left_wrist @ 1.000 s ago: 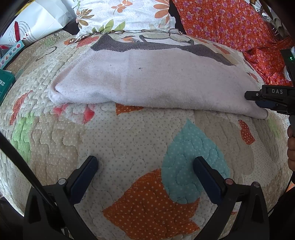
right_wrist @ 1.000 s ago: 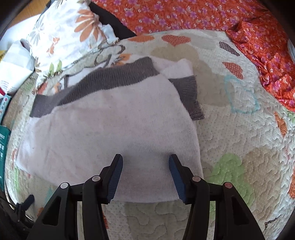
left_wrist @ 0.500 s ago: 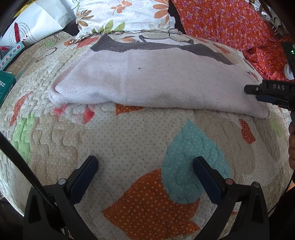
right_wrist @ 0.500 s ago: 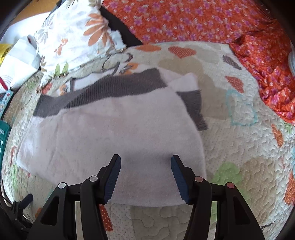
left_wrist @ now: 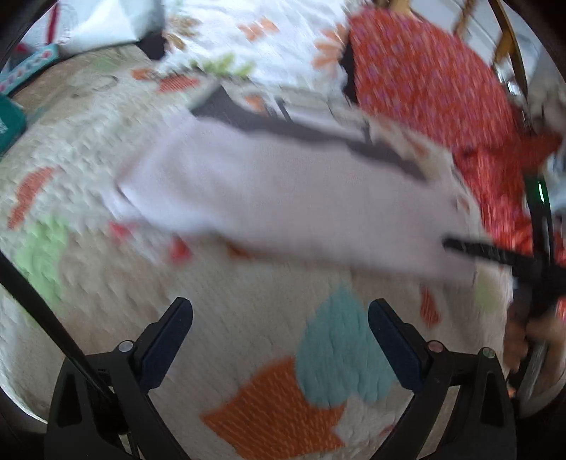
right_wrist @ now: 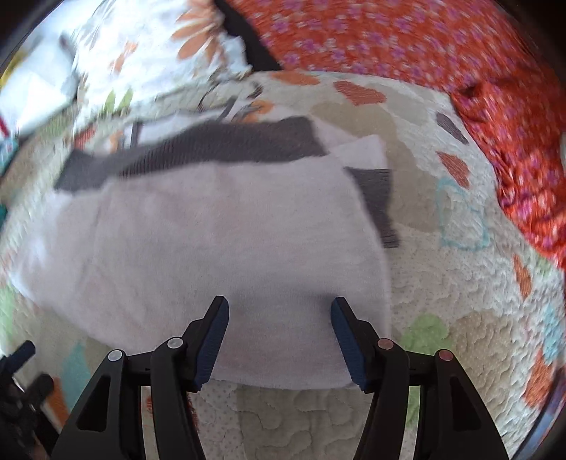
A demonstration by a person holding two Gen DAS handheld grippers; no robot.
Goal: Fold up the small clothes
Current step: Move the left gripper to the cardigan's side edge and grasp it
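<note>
A folded pale pink garment with dark grey bands (left_wrist: 283, 201) lies flat on the patterned quilt (left_wrist: 247, 318). It also shows in the right wrist view (right_wrist: 219, 240). My left gripper (left_wrist: 279, 318) is open and empty over bare quilt, short of the garment's near edge. My right gripper (right_wrist: 279, 318) is open, its fingers above the garment's near right corner, holding nothing. The right gripper shows at the right of the left wrist view (left_wrist: 495, 254). Both views are motion-blurred.
A floral pillow (right_wrist: 141, 60) lies beyond the garment. An orange flowered cloth (right_wrist: 424, 46) is bunched at the far right. A white bag (left_wrist: 106, 21) and teal boxes (left_wrist: 10, 120) sit at the far left.
Both cameras have pulled back and tilted, so the garment sits farther away and the views are blurred. The right gripper has lifted slightly off the garment. Both stay open.
</note>
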